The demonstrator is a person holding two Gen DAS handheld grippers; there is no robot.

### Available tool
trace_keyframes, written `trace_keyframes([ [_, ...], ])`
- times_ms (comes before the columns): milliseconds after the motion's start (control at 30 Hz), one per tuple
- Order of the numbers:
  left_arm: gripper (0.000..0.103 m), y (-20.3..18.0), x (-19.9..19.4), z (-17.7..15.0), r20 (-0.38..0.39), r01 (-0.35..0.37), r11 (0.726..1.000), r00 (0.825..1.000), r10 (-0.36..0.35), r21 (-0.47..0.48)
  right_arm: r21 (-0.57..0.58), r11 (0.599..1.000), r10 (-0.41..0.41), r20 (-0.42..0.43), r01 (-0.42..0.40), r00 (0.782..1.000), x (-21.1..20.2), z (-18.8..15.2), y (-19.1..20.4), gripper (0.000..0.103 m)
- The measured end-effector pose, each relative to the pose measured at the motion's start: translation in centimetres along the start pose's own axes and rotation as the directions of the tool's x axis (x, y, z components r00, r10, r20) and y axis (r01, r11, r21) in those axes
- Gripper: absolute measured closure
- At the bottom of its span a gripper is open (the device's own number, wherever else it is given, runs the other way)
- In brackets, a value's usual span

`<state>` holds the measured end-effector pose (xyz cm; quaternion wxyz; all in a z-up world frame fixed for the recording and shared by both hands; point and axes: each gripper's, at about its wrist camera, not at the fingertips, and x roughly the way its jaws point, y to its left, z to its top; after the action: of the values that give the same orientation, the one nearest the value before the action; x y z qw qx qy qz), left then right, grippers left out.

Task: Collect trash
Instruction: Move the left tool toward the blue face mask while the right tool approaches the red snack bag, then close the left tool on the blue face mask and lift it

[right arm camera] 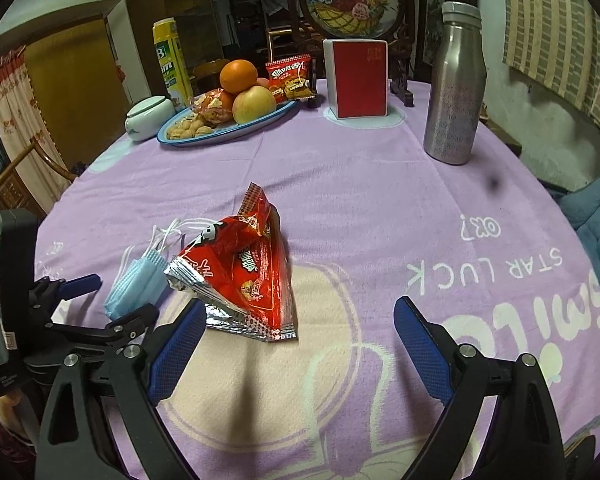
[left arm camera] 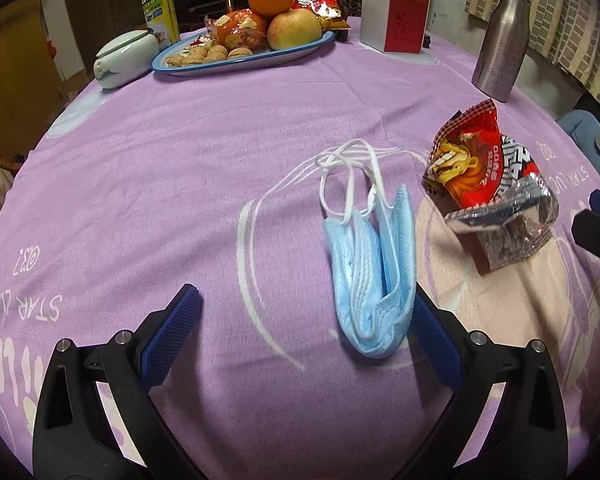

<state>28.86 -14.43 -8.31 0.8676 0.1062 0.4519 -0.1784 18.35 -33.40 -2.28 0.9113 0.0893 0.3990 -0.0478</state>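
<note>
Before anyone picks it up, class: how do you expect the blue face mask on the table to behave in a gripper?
The face mask is thin pleated fabric folded over, so it will probably sag and flop. It looks very light, so a push would likely slide it on the tablecloth. Its loose ear loops may dangle or snag on the snack wrapper beside it.

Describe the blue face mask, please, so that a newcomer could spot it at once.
On the purple tablecloth, find the red snack wrapper nearest the grippers. Beside it lies the face mask, folded, pale blue, with tangled white ear loops.
</note>
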Motion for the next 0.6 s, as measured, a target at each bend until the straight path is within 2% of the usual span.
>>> trace_keyframes([
  [167, 0.006, 0.2, 0.0, 0.7, 0.018, 0.064, 0.997, 0.998, -0.063, -0.036, -0.008, 1.0, 0.008, 0.013, -0.008, 1.0, -0.4, -0.1, 0.3, 0.01],
  [267, 0.01, -0.1, -0.4, 0.8, 0.037, 0.085, 0.996, 0.996, -0.084, -0.025, -0.01, 1.0, 0.004, 0.018, -0.003, 1.0, -0.5, -0.2, 0.4, 0.01],
  [433, 0.044, -0.5, -0.9, 0.8, 0.058, 0.134, 0.991, 0.989, -0.134, 0.006, -0.004, 1.0, -0.003, 0.015, 0.004, 1.0, -0.4, -0.2, 0.2, 0.01],
  [533, 0.057, -0.6, -1.1, 0.8, 0.058, 0.162, 0.987, 0.985, -0.162, 0.013, -0.009, 1.0, -0.012, 0.014, 0.012, 1.0, -0.4, -0.2, 0.2, 0.01],
  [600, 0.062, -0.4, -1.5, 0.8, 0.075, 0.15, 0.989, 0.986, -0.15, 0.013, -0.012, 1.0, -0.019, 0.016, 0.019, 1.0, -0.4, -0.2, 0.3, 0.01],
])
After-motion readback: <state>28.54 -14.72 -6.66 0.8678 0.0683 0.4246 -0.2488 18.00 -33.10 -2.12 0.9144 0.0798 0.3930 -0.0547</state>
